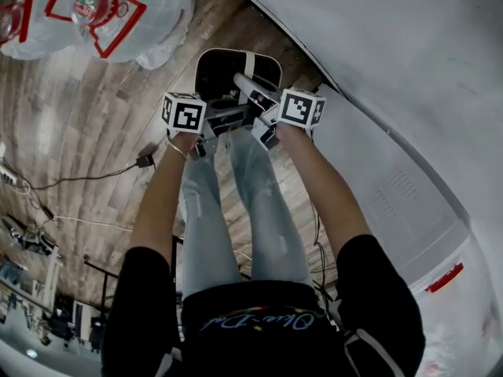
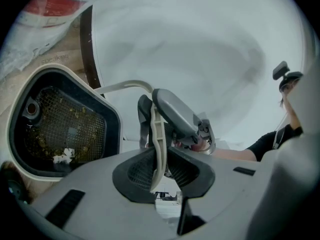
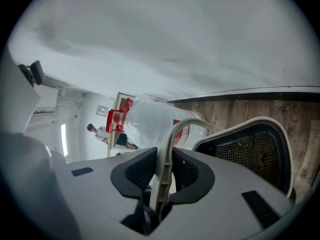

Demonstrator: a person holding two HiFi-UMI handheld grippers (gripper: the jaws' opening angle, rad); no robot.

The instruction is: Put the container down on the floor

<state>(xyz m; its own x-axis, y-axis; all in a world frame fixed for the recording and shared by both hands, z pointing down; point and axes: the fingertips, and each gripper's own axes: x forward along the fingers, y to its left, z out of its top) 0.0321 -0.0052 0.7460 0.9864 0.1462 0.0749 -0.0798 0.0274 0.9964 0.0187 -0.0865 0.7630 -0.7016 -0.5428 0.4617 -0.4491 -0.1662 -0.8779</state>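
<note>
Above the floor, the container hangs by its handle. My left tongs and right tongs are both clamped narrowly on that handle. Risk: uneven lowering tilts it, spilling debris.

White-rimmed black container (dark mesh inside), cream handle, brown wood-grain floor, red-marked clear bags

The floor is wood-look plank, grey-brown, boards running diagonally. Lying on it at the far left are clear plastic bags with red markings. A thin dark cable trails across the boards to a small black plug. A black metal frame stands nearer, lower left.
</note>
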